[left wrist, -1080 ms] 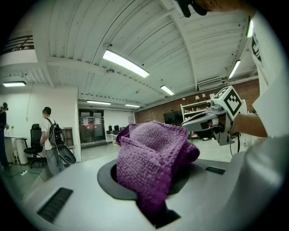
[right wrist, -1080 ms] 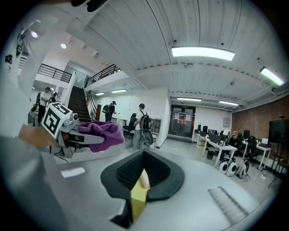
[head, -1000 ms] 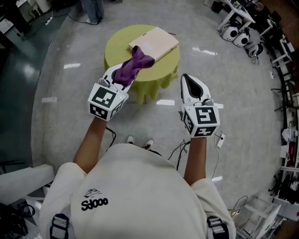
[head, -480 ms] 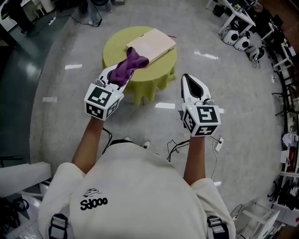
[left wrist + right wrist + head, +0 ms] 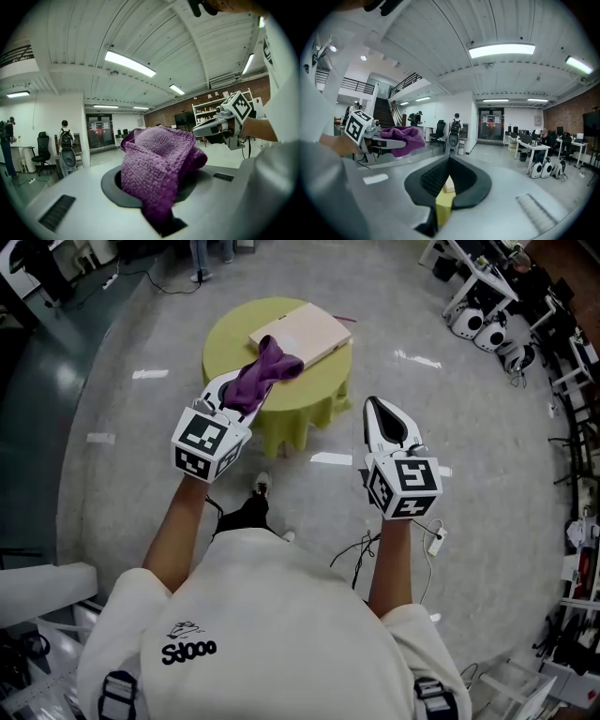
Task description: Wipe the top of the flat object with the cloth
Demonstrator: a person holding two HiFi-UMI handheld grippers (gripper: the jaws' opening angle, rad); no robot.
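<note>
Head view: a person stands before a round yellow-green desk (image 5: 225, 343) with a pale flat board (image 5: 305, 331) lying on it. The left tongs (image 5: 242, 393) are clamped on a purple cloth (image 5: 264, 371). Its loose end lines up with the board's near edge, and I cannot tell if it touches. The right tongs (image 5: 378, 409) hang beside, well clear of the desk. Since a second ago one shoe (image 5: 262, 486) has stepped forward, while both arms have scarcely shifted. This looks like the approach, with wiping not yet begun.

Left gripper view: the cloth bunches up from between the closed tongs, with only room and ceiling behind it.

Right gripper view: the tongs are narrow, tips together, holding nothing. Desk and board show through the slit.
</note>
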